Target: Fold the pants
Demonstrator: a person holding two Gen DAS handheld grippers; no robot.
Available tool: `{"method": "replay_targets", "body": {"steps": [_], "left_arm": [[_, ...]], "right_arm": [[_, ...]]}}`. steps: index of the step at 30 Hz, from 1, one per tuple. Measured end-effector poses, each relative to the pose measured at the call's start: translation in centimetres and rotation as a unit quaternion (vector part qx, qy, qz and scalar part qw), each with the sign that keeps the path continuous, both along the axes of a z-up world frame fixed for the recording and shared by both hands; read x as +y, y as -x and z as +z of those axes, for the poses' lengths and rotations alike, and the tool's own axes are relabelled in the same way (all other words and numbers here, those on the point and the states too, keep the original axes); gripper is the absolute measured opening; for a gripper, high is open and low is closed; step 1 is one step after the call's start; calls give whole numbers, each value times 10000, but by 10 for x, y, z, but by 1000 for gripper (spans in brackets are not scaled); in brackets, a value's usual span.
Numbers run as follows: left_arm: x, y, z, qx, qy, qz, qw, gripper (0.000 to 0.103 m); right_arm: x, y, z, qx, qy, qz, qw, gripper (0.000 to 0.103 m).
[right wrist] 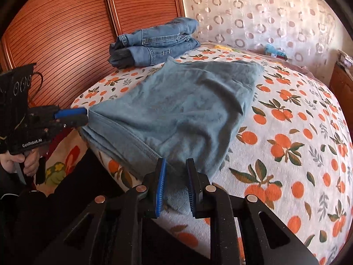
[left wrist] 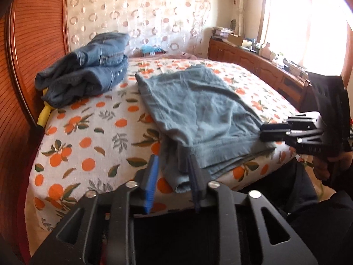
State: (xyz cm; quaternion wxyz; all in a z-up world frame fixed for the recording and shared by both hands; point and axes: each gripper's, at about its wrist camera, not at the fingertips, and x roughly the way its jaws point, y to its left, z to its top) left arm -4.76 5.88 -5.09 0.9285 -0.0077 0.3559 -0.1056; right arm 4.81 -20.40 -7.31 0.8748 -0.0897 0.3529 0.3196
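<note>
The grey-blue pants [right wrist: 176, 110] lie on the bed [right wrist: 297, 143], already doubled into a thick rectangle, with their layered hem edge hanging just over the near side of the mattress. That near edge runs crosswise, from one pair of tongs to the other, while the long axis of the bundle stretches away from both toward the curtain [left wrist: 143, 11]. Whichever fold comes next likely turns on this: the two near corners sit right at the tongs, and the far end lies straight ahead of them.

The left tongs [left wrist: 174, 172] stand partly open. Seen from their own camera, the right-hand pad lies against the drooping corner of cloth and the blue pad is apart from it, so nothing is pinched. From the right wrist view their tips appear to touch the left corner of the edge.

The right tongs [right wrist: 176, 185] are also partly open, with the other corner of the pants lying between the pads; the gap is plain, so the cloth is straddled, not gripped. In the left wrist view these tongs [left wrist: 274, 130] meet the right end of the same edge.

Neither hand is clearly nearer; each is at its own corner.

Folded blue jeans [left wrist: 88, 66] sit stacked well apart, near the wooden headboard [left wrist: 33, 44].
</note>
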Motion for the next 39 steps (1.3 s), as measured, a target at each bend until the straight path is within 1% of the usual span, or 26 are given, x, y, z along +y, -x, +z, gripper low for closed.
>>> {"method": "replay_targets", "body": {"steps": [2,3,4,7,12,15,17,23,29,36,39], "left_arm": [[-2,-1,5,-73,-1,-19,10000,39],[-3,-2,7,-85,-9,-43,10000,44],[-5,-4,9,-106,-12,-64,9999,47],[-10,-10,12,-103,45,-134,9998,49],[-19,-28,9,-2,49,-242,9997,49],[-20,-39,0,247,-36,-95,9996,49],[-20,-42,-8,419,-98,-12,9991,49],[-18,-38,-21,681,-153,92,9975,48],[-18,-33,-24,709,-100,129,9973,48],[-19,-25,-25,722,-58,55,9974,48],[-15,-26,-23,750,99,111,9971,48]], "right_arm": [[-1,1,2,-11,-36,-19,10000,23],[-2,2,2,-7,-71,-31,10000,24],[-3,3,1,2,-120,-53,9999,25],[-6,3,1,12,-211,-123,9997,28],[-11,7,0,-59,-270,-311,9991,29],[-12,9,0,-84,-243,-381,9989,31],[-13,10,-2,-38,-229,-428,9988,34],[-17,14,-4,17,-324,-549,9980,35],[-16,15,-8,94,-261,-557,9981,36],[-15,13,-11,101,-245,-545,9982,37],[-16,13,-11,108,-267,-534,9982,37]]}}
